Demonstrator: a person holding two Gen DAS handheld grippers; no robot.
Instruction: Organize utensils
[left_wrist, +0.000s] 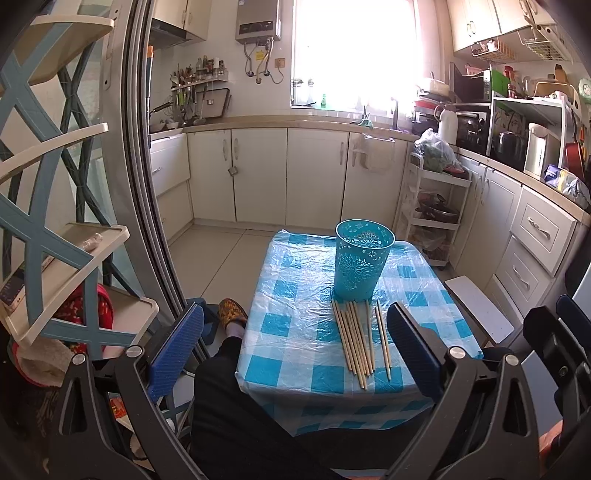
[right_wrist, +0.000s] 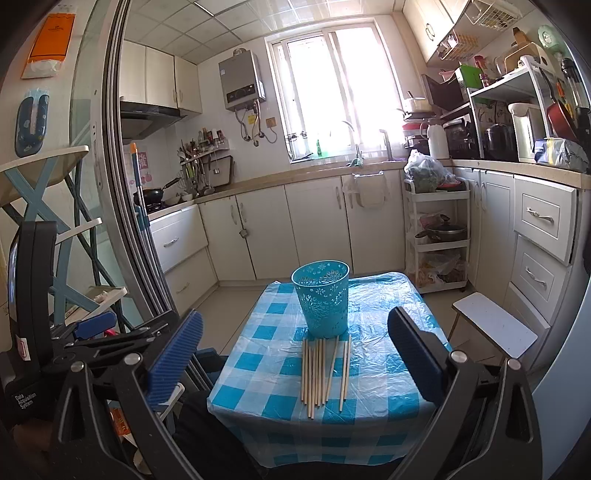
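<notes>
Cup: a teal perforated cup (left_wrist: 362, 264) (right_wrist: 322, 303) stands upright on the checked tablecloth (left_wrist: 291, 332) (right_wrist: 258, 373).
Chopsticks: wooden chopsticks (left_wrist: 358, 341) (right_wrist: 321, 373) lie flat just in front of the cup, far tips near its base.
Left gripper (left_wrist: 295, 354): spread wide, holding nothing, well short of the cup.
Right gripper (right_wrist: 295, 365): spread wide, holding nothing, short of the cup.
White stool (right_wrist: 495, 328): right of the cup, off the table.

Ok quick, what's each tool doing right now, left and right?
Left tool: open, holding nothing, above the wooden chopsticks.
Right tool: open, holding nothing, also above the wooden chopsticks.
</notes>
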